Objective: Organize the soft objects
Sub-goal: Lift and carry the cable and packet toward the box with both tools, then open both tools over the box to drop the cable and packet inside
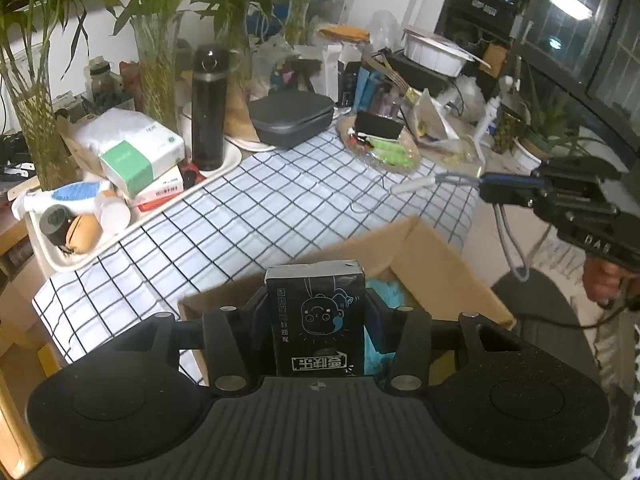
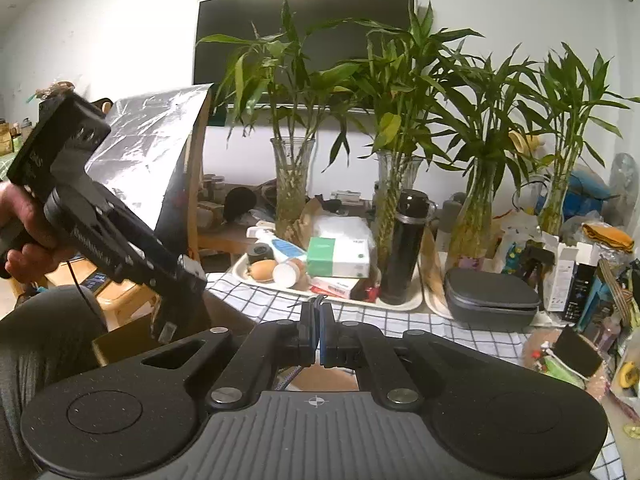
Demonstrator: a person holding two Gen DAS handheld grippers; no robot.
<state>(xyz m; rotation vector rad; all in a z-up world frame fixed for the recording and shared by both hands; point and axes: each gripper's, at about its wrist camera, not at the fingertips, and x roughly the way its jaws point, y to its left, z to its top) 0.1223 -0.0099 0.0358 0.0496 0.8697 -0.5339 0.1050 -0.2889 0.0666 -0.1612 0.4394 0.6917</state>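
Observation:
My left gripper (image 1: 316, 300) is shut on a black tissue pack (image 1: 319, 320) printed with a cartoon face, held upright between its fingers. The pack hangs over an open cardboard box (image 1: 436, 256) at the table's near edge, with something teal (image 1: 384, 292) lying inside. My right gripper (image 1: 486, 189) comes in from the right, shut on a grey braided cable (image 1: 452, 179) that ends in a white plug (image 1: 412, 186). In the right wrist view the right gripper (image 2: 319, 320) has its jaws together, and the cable (image 2: 289, 378) trails below them. A hand (image 2: 24, 216) carries the left gripper at the left there.
A checked tablecloth (image 1: 280, 200) covers the table. A white tray (image 1: 64, 264) at the left holds a green and white tissue box (image 1: 136, 160), bottles and a black flask (image 1: 208, 108). Glass vases of bamboo (image 1: 156, 60), a grey zip case (image 1: 292, 118) and clutter line the back.

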